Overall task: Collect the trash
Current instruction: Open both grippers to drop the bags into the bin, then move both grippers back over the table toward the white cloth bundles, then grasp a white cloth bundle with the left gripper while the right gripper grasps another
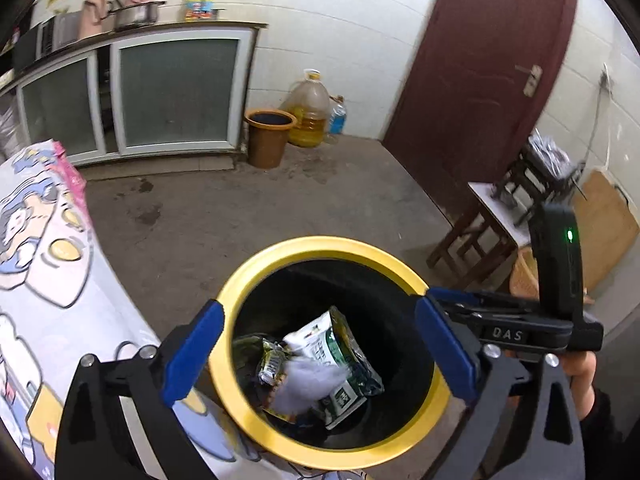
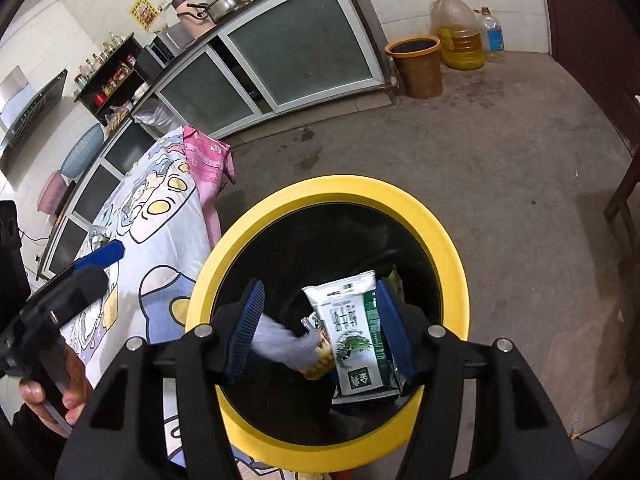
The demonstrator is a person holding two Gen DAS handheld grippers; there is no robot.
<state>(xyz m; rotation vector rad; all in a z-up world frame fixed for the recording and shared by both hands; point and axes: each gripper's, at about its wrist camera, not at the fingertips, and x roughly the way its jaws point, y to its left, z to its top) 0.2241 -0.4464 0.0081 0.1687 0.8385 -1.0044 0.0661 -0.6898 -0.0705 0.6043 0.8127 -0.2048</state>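
Above the yellow-rimmed bin (image 1: 232, 292), the left gripper (image 1: 316, 356) hung with its blue pads spread wide, holding nothing. The right gripper (image 2: 320, 332) was over the same bin (image 2: 448, 240), its fingers also apart and empty. Down in the black liner lay the trash: a white and green packet (image 1: 340, 364), a crumpled gold wrapper (image 1: 272, 364), and a blurred white tissue (image 2: 280, 344) that touched neither pad. A table under a cartoon cloth (image 2: 160, 248) stood right against the bin. Farther off, a brown bucket (image 1: 269, 136) sat just beside an oil jug (image 1: 308, 112) near the cabinet (image 1: 176, 92).
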